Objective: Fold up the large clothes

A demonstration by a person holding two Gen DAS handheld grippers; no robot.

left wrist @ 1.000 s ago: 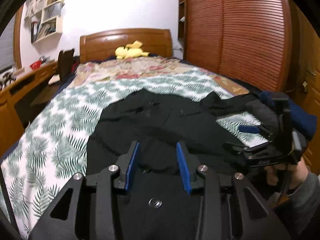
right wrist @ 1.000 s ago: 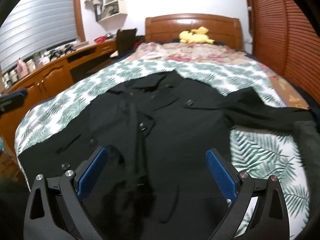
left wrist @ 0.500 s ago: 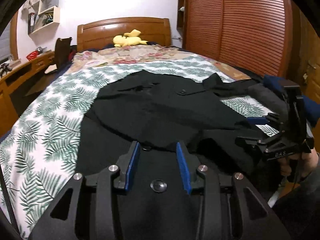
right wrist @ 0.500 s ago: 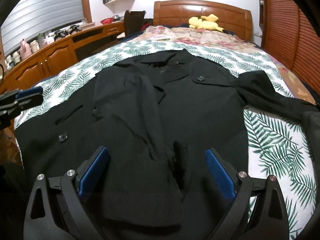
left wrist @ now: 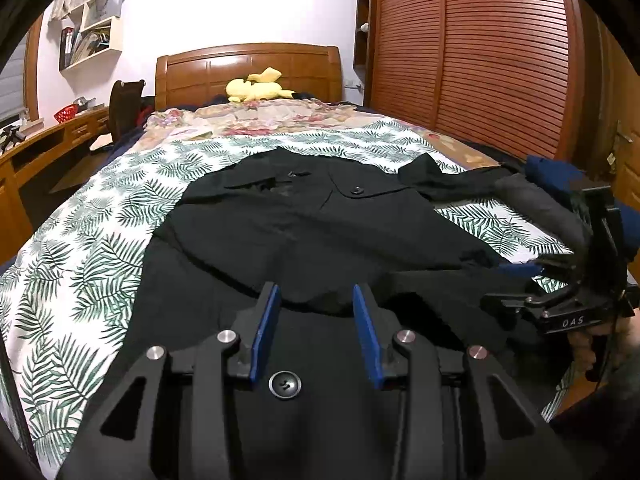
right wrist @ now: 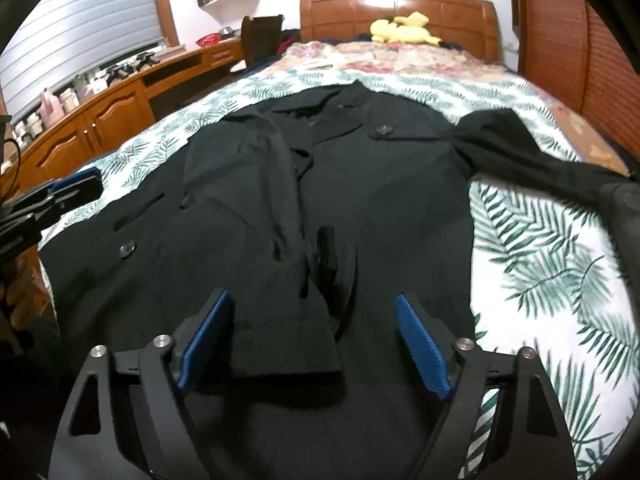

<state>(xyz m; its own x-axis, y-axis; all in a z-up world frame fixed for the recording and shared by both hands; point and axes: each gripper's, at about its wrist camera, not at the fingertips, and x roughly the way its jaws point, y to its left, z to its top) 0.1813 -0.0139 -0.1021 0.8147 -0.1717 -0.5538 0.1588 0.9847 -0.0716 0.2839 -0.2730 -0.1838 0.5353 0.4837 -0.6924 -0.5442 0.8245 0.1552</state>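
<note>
A large black coat point(left wrist: 312, 232) lies spread on the bed, collar toward the headboard; it also shows in the right wrist view point(right wrist: 360, 208). One sleeve is folded across the front point(right wrist: 256, 208), the other sleeve point(right wrist: 520, 148) stretches out to the right. My left gripper point(left wrist: 316, 300) hovers open and empty over the coat's hem, near a button point(left wrist: 285, 385). My right gripper point(right wrist: 312, 312) is wide open and empty above the folded sleeve's cuff. Each gripper shows at the edge of the other's view.
The bed has a palm-leaf sheet point(left wrist: 80, 248) and a wooden headboard point(left wrist: 248, 68) with a yellow plush toy point(left wrist: 256, 88). A wooden desk point(right wrist: 100, 116) runs along the left. Slatted wardrobe doors point(left wrist: 480, 60) stand on the right. Dark clothes point(left wrist: 552, 208) pile at the bed's right edge.
Both grippers have pulled back toward the foot of the bed, so more of the coat shows. The coat now lies flatter with the left sleeve folded across it.
</note>
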